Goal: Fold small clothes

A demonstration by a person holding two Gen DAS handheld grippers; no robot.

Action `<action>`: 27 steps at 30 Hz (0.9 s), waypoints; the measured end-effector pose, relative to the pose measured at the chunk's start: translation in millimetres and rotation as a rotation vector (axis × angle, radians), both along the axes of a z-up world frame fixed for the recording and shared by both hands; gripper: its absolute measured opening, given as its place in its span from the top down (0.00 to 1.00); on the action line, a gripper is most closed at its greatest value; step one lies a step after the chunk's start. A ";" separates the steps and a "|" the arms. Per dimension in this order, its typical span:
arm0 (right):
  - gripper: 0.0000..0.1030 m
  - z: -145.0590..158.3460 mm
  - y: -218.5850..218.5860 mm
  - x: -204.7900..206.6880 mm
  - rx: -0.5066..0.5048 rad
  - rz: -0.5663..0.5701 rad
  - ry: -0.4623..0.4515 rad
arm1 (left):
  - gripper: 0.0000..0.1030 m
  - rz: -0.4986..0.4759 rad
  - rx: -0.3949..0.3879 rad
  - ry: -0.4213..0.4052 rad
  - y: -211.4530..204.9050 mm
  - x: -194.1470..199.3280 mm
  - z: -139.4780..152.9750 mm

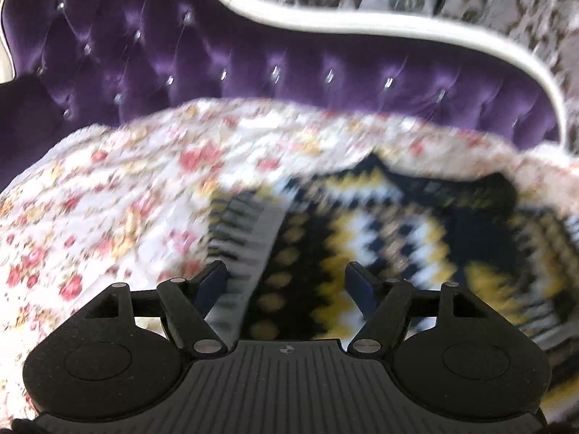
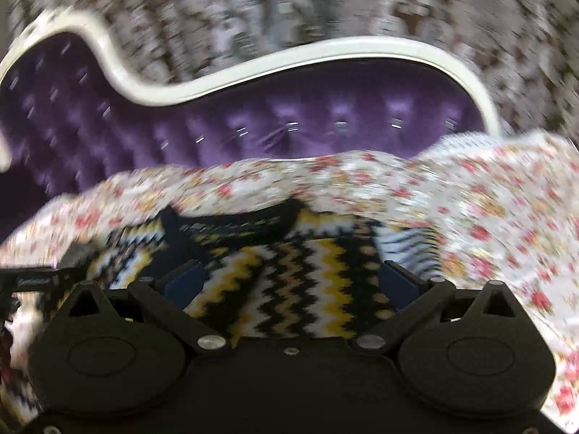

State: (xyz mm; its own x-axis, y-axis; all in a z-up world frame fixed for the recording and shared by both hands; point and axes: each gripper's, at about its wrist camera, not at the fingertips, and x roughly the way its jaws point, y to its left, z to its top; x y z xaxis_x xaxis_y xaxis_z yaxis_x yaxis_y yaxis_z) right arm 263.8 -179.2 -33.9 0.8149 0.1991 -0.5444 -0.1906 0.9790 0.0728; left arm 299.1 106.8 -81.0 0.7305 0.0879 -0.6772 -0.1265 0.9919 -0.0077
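We see a sofa back (image 1: 325, 72) in deep purple velvet, tufted into diamonds with small shiny buttons that catch the light. A curving cream-white frame (image 1: 362, 23) runs along its top edge in 1 long wave. Over the seat lies a white cover with red and yellow flowers (image 1: 108, 199), reaching up to the velvet. Behind the sofa hang grey-and-white patterned curtains (image 2: 289, 0), blurred in both views.

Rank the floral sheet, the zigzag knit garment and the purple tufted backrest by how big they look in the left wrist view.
1. floral sheet
2. purple tufted backrest, close behind; blur makes this unsure
3. zigzag knit garment
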 end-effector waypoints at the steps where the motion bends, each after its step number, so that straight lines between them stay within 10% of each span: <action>1: 0.01 -2.6 7.7 0.6 -0.021 0.022 0.002 | 0.27 -0.003 -0.003 -0.014 0.7 -0.5 -4.0; 12: 0.11 -38.1 53.3 7.6 -0.241 0.095 0.046 | 0.11 0.049 -0.054 -0.076 9.4 -8.6 -18.8; 27: 0.20 -28.8 -45.9 26.9 0.122 -0.146 0.173 | 0.11 0.048 -0.062 -0.093 9.5 -9.8 -20.6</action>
State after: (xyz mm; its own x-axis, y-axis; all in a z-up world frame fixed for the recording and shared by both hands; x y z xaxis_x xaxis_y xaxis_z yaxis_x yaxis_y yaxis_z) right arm 290.7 -225.1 -62.8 0.7367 0.1591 -0.6573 -0.0223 0.9771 0.2115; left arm 289.4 116.3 -101.6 0.7865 0.0840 -0.6118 -0.1697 0.9820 -0.0833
